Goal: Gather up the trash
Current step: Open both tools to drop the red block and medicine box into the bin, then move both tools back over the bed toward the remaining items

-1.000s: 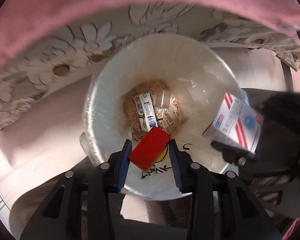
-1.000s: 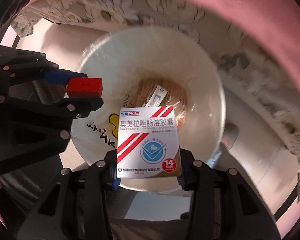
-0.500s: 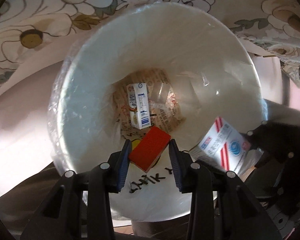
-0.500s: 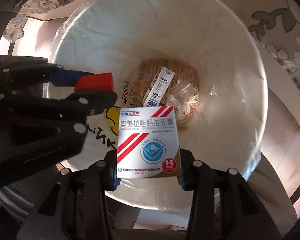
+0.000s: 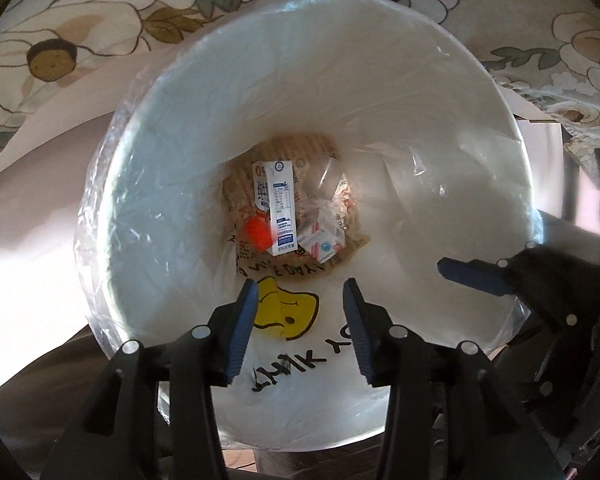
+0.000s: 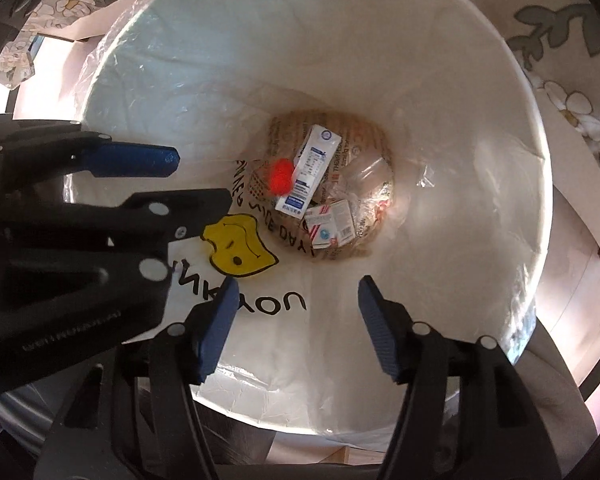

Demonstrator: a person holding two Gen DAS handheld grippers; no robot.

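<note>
Bin liner (image 5: 420, 128): black hand-style lettering on the near inner wall, beside a yellow smiley print (image 5: 288, 310). Seen upside down and creased; letters "UOY" (image 6: 284, 300) legible in the right wrist view, "Y" and "K" shapes in the left wrist view.

Brown paper (image 5: 288, 270) at the bin bottom: printed capitals run along its edge, inverted, not readable as words.

Tall white carton (image 5: 280, 208): blue label panel and fine print, too small to read.

Red-striped box (image 6: 328, 228): round blue emblem visible, text illegible.

red thing (image 5: 255, 233) at bin bottom – blurred; box print (image 6: 315, 167) too small to read.
</note>
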